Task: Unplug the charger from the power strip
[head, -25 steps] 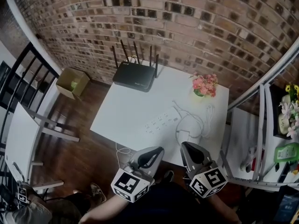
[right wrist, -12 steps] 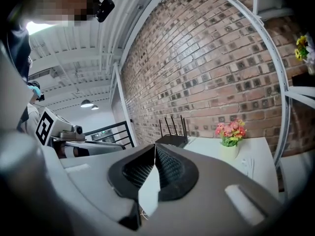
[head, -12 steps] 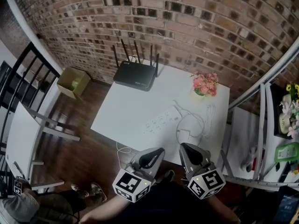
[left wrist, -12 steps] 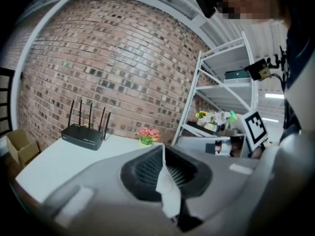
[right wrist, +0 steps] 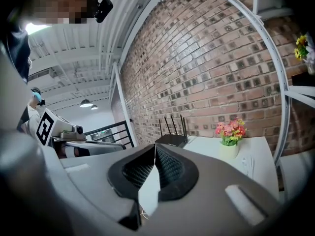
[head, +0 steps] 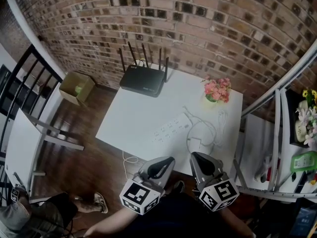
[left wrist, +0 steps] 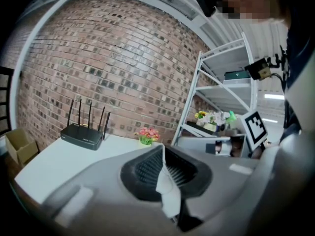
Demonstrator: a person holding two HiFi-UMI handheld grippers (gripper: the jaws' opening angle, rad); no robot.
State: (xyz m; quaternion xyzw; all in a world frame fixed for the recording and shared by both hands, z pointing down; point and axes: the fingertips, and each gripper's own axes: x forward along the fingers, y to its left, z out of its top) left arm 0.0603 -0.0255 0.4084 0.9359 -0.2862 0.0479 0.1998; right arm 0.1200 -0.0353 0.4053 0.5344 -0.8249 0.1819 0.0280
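Note:
A white power strip (head: 171, 128) lies slantwise on the white table (head: 129, 118). From its right end a white cable (head: 210, 128) loops round to a small white charger block (head: 199, 144) near the table's front edge; whether it is plugged in is too small to tell. My left gripper (head: 166, 161) and right gripper (head: 196, 156) hover side by side just before that edge, both shut and empty. In the left gripper view the left gripper (left wrist: 161, 149) has its jaws meeting, and in the right gripper view the right gripper (right wrist: 154, 146) does too.
A black router (head: 142, 79) stands at the table's back and a pot of pink flowers (head: 217, 90) at the back right. A metal shelf (head: 275, 148) flanks the right side. A cardboard box (head: 77, 87) sits on the floor; a bystander (head: 29, 217) is at lower left.
Both grippers have stayed where they were. The bystander at the lower left has shifted position.

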